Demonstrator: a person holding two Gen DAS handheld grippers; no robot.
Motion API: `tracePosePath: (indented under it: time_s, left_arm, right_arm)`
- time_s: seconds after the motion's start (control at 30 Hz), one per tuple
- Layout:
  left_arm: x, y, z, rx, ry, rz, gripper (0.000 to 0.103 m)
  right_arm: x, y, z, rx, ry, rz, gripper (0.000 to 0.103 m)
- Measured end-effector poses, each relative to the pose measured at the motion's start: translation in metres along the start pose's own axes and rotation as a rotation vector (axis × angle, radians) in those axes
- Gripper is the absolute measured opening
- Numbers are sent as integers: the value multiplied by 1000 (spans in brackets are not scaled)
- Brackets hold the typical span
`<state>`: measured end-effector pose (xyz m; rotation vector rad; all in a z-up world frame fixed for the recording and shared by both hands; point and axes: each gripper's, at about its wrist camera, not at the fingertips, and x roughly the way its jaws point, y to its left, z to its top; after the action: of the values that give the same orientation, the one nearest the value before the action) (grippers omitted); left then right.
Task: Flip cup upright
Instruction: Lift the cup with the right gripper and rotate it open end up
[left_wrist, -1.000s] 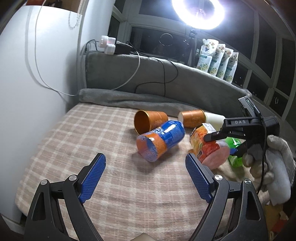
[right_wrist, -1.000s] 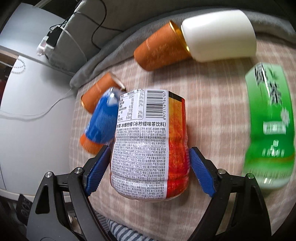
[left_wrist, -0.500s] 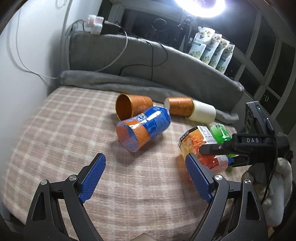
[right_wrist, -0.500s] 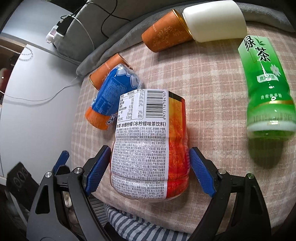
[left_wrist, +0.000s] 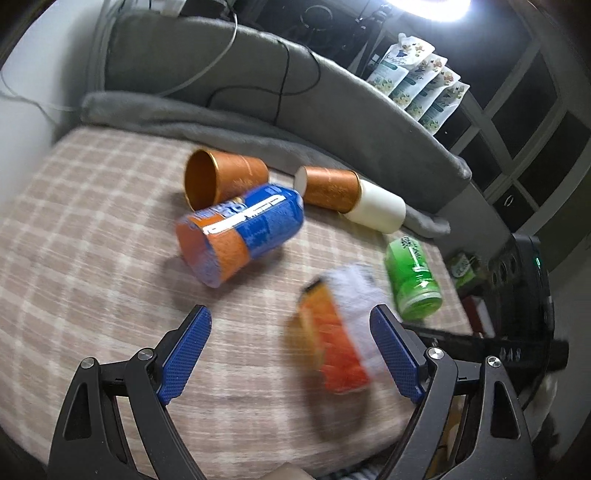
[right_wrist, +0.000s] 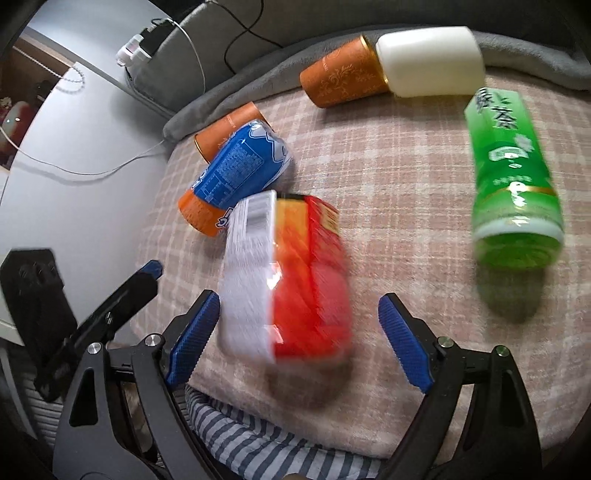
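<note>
The red-and-white cup (right_wrist: 288, 273), blurred and seemingly tilted on the plaid bed (right_wrist: 406, 177), is flanked by the spread, empty right gripper (right_wrist: 299, 339) (left gripper (left_wrist: 288, 354) likewise agape), and, judged light and crushable, is best taken mid-body.

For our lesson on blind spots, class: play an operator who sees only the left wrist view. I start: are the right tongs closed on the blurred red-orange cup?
Observer: No. In the right wrist view the right tongs stand open, and a clear gap shows between one pad and the red-orange cup.
Operator: And the other pad?
Observer: It sits right beside the cup's white label side. Blur hides whether they touch.
Operator: Anything below the tongs?
Observer: Striped cloth, at the near edge of the plaid blanket.
</note>
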<state>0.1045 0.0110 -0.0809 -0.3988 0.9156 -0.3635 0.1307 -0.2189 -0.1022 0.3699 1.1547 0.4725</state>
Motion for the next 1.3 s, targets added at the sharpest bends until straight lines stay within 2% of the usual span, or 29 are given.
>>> tracePosePath:
  time_s: [0.17, 0.37, 0.6, 0.8, 1.1, 1.3]
  left_arm:
    - [18, 1, 6, -95, 88, -98, 87]
    - [40, 7, 10, -223, 170, -171, 87]
    - [53, 1, 14, -251, 198, -162, 88]
    - [68, -7, 17, -241, 229, -149, 88]
    - [83, -9, 20, -245, 248, -134, 87]
    - [89, -9, 18, -245, 261, -122, 77]
  right_arm:
    - [-30, -6, -16, -3, -75, 9, 90]
    - [-68, -16, -47, -23, -197, -64, 90]
    - [-89, -41, -75, 34, -268, -118, 90]
    - [-95, -64, -88, 104, -276, -120, 90]
    - [-94, -78, -93, 138, -284, -154, 90]
    - [-96, -88, -93, 171, -293, -157, 90]
